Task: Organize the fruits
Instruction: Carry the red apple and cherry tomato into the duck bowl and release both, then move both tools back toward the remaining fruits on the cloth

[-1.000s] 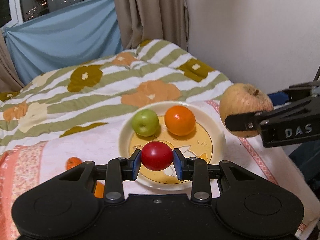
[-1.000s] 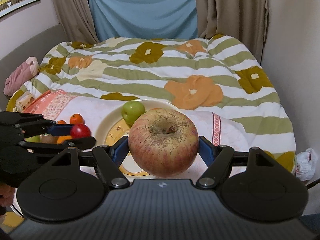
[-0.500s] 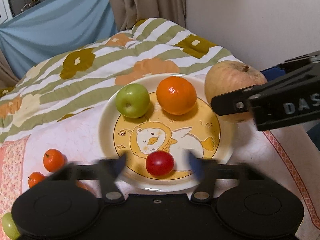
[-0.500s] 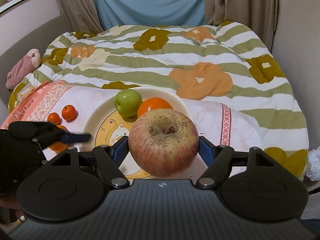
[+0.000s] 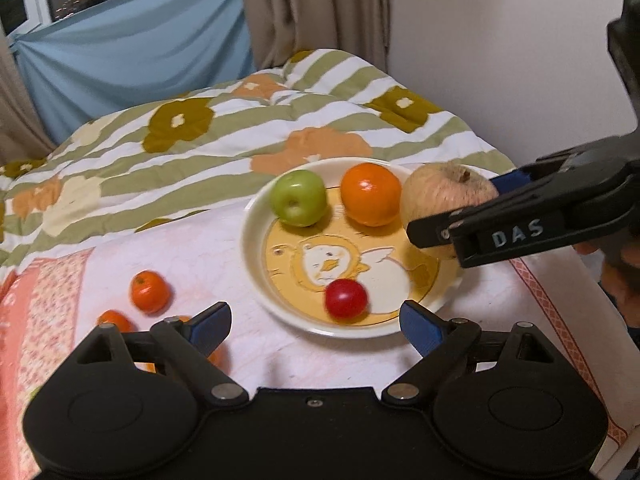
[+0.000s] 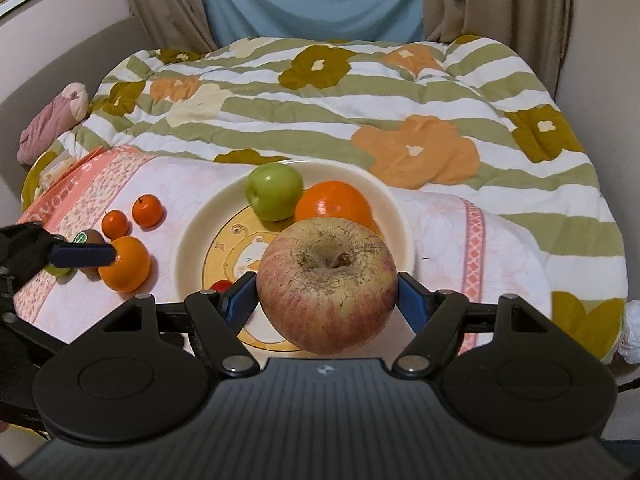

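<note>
A cream plate (image 5: 256,236) with a yellow cartoon bird holds a green apple (image 5: 298,198), an orange (image 5: 370,194) and a small red fruit (image 5: 346,298) near its front rim. My left gripper (image 5: 316,320) is open and empty just in front of the plate. My right gripper (image 6: 326,300) is shut on a large russet apple (image 6: 326,284) and holds it over the plate's (image 6: 192,228) right side. The green apple (image 6: 274,190) and orange (image 6: 334,204) show behind it.
Small tangerines (image 5: 149,291) lie on the pink cloth (image 5: 52,280) left of the plate; a bigger orange (image 6: 125,264) and a kiwi (image 6: 90,237) lie there too. A striped flowered quilt (image 6: 360,120) covers the bed behind. A wall stands at right.
My left gripper opened and left the red fruit on the plate, then drew back. My right gripper brought the big apple lower and closer over the plate.
</note>
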`<act>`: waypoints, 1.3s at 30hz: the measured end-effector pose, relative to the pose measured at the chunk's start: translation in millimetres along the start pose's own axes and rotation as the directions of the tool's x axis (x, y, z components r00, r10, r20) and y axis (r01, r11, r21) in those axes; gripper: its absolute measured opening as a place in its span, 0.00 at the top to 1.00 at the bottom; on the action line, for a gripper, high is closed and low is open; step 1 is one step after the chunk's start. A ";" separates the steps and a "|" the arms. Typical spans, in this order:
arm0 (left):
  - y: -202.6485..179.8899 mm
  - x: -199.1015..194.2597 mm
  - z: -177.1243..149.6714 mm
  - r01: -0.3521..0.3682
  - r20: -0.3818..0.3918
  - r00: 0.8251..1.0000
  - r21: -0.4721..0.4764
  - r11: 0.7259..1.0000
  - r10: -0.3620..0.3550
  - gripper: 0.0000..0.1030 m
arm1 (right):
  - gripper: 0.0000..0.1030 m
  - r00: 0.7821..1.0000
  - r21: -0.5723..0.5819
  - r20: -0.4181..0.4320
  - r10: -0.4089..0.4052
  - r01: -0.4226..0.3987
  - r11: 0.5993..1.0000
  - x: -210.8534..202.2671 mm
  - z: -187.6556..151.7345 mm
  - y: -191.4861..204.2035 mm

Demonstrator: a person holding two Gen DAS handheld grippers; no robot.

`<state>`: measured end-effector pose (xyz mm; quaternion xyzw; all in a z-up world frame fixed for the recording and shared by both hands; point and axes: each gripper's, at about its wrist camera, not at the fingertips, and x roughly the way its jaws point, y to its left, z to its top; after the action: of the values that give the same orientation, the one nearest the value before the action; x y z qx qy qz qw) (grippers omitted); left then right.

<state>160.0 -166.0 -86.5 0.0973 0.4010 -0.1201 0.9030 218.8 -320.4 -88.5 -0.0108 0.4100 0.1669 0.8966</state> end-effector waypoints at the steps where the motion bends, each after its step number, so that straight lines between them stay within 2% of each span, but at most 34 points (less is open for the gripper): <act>1: 2.3 -2.5 -1.1 -0.008 -0.001 1.000 -0.006 1.000 0.008 0.09 | 0.14 1.000 -0.004 -0.002 0.007 -0.007 1.000 3.2 0.0 2.1; 8: 17.6 -11.5 -10.4 -0.063 -0.018 0.998 -0.048 0.997 0.062 0.09 | 0.14 0.999 -0.049 -0.020 0.026 -0.027 0.998 24.4 -0.9 15.3; 15: 22.8 -9.8 -16.8 -0.079 -0.043 0.996 -0.083 0.993 0.076 0.09 | 0.13 0.997 -0.045 -0.057 0.054 -0.056 0.997 36.1 -3.2 13.3; 16: 23.0 -10.7 -17.0 -0.078 -0.043 0.996 -0.086 0.993 0.074 0.09 | 0.12 0.997 -0.034 -0.043 0.058 -0.059 0.998 33.8 -3.2 11.7; 17: 23.2 -11.9 -16.9 -0.077 -0.043 0.996 -0.089 0.993 0.073 0.09 | 0.03 0.998 -0.028 -0.022 0.059 -0.059 0.998 30.2 -3.6 11.2; 18: 23.1 -12.7 -16.8 -0.077 -0.042 0.996 -0.091 0.993 0.073 0.09 | 0.00 0.998 -0.028 -0.009 0.056 -0.057 0.998 26.3 -3.7 11.3; 21: 23.8 -17.6 -18.0 -0.081 -0.035 0.996 -0.097 0.992 0.078 0.09 | 0.00 1.000 -0.026 0.015 0.016 -0.016 1.000 16.2 -5.8 11.4; 31: 30.0 -51.1 -20.7 -0.085 0.015 0.996 -0.141 0.986 0.088 0.09 | 0.00 0.998 -0.006 0.066 -0.021 0.022 1.000 -36.6 -10.1 9.2; 39: 35.4 -85.4 -25.9 -0.119 0.063 0.989 -0.180 0.976 0.132 0.09 | 0.00 0.992 0.002 0.117 -0.048 0.048 0.999 -82.7 -7.3 18.3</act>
<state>96.9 -113.4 -36.9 0.0375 0.3692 -0.0306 0.9281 157.5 -328.3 -30.1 -0.0111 0.3561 0.1456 0.9229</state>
